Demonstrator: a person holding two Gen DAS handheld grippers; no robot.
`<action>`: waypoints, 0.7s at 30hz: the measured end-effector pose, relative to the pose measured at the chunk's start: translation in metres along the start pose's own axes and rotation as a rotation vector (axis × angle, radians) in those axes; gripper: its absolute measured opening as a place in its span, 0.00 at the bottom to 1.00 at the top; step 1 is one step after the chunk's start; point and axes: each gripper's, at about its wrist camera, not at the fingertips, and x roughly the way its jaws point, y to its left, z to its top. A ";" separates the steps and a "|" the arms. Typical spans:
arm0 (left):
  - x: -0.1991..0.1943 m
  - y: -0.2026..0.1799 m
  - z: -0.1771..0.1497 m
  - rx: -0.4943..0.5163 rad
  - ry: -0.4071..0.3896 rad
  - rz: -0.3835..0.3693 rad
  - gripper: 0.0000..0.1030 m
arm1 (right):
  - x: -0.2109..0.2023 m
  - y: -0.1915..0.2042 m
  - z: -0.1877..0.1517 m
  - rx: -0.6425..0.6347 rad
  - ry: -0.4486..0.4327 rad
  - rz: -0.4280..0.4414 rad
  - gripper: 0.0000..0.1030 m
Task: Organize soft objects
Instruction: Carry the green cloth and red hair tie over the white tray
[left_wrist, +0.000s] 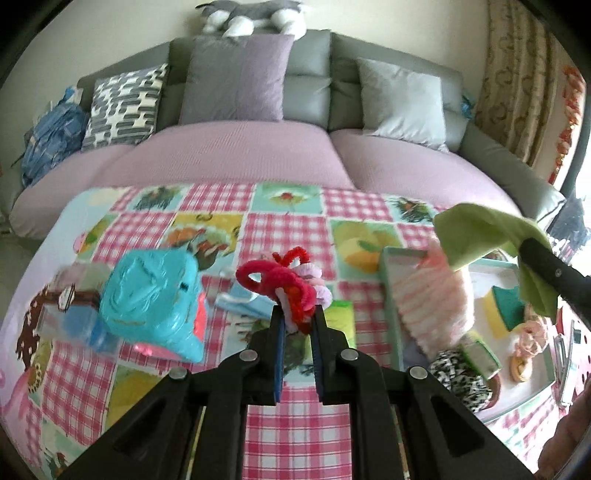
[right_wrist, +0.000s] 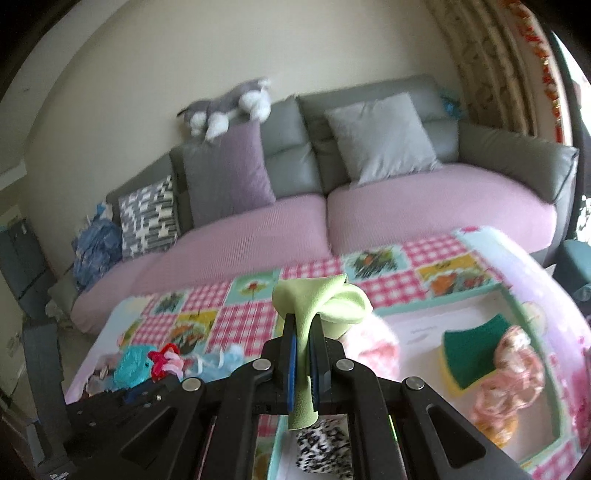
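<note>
My left gripper (left_wrist: 297, 312) is shut on a bundle of red and pink fuzzy pipe-cleaner loops (left_wrist: 284, 282), held above the checked tablecloth (left_wrist: 288, 229). My right gripper (right_wrist: 303, 325) is shut on a light green cloth (right_wrist: 325, 301), held above the teal-rimmed white tray (right_wrist: 524, 314). The right gripper and green cloth (left_wrist: 480, 236) also show at the right of the left wrist view. The tray (left_wrist: 391, 291) holds a pink fluffy item (left_wrist: 432, 306), a green and yellow sponge (right_wrist: 469, 358), a pink scrunchie (right_wrist: 513, 373) and a leopard-print fabric item (right_wrist: 321, 450).
A turquoise plastic-wrapped item (left_wrist: 151, 299) and a light blue fuzzy item (left_wrist: 243, 302) lie left of centre on the table. A sofa (left_wrist: 236, 155) with several cushions and a plush husky (right_wrist: 229, 107) on its back stands behind the table.
</note>
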 end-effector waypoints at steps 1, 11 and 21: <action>-0.001 -0.003 0.001 0.009 -0.002 -0.003 0.13 | -0.007 -0.003 0.003 0.004 -0.020 -0.006 0.06; -0.012 -0.070 0.014 0.171 -0.033 -0.075 0.13 | -0.056 -0.051 0.019 0.078 -0.147 -0.145 0.06; 0.005 -0.145 0.010 0.324 0.000 -0.192 0.13 | -0.059 -0.091 0.019 0.134 -0.126 -0.186 0.06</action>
